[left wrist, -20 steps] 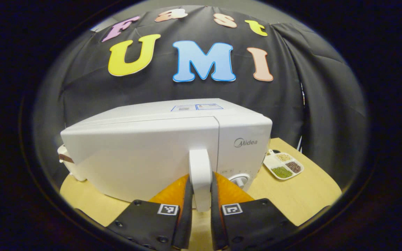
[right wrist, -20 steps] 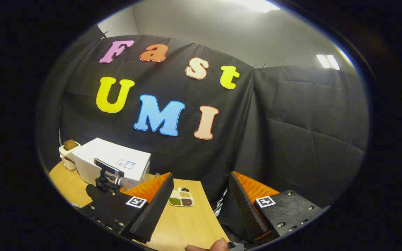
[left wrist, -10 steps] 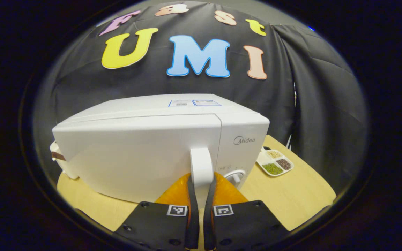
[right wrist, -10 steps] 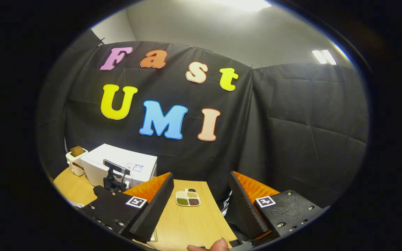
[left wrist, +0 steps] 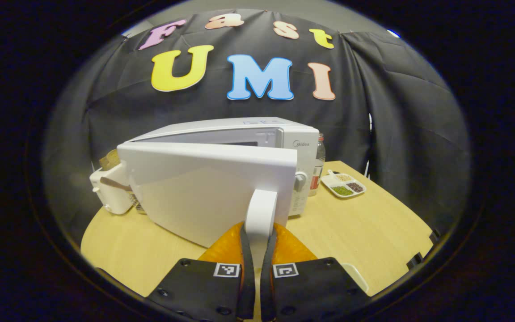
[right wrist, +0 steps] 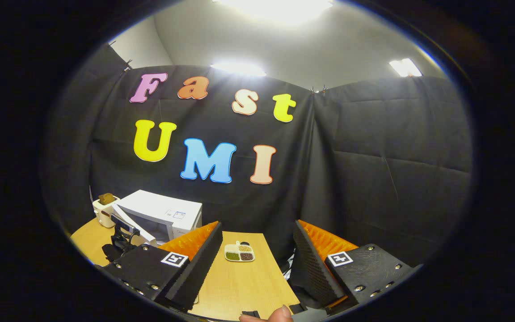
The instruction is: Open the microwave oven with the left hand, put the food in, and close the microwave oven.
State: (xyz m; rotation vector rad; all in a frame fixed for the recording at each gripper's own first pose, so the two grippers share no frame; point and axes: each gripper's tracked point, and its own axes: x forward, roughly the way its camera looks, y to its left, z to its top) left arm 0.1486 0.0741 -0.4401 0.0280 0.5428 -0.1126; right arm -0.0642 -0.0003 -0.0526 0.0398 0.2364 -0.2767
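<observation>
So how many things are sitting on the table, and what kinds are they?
Microwave oven: 1
Toaster: 1
Bottle: 1
Divided dish of beans and grains: 1
Total: 4

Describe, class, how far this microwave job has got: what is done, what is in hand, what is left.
Done: little. In hand: the left gripper is shut on the door handle, with the microwave door partly swung open. Left: the food tray sits on the table; the open right gripper holds nothing. Loading and closing remain.
</observation>
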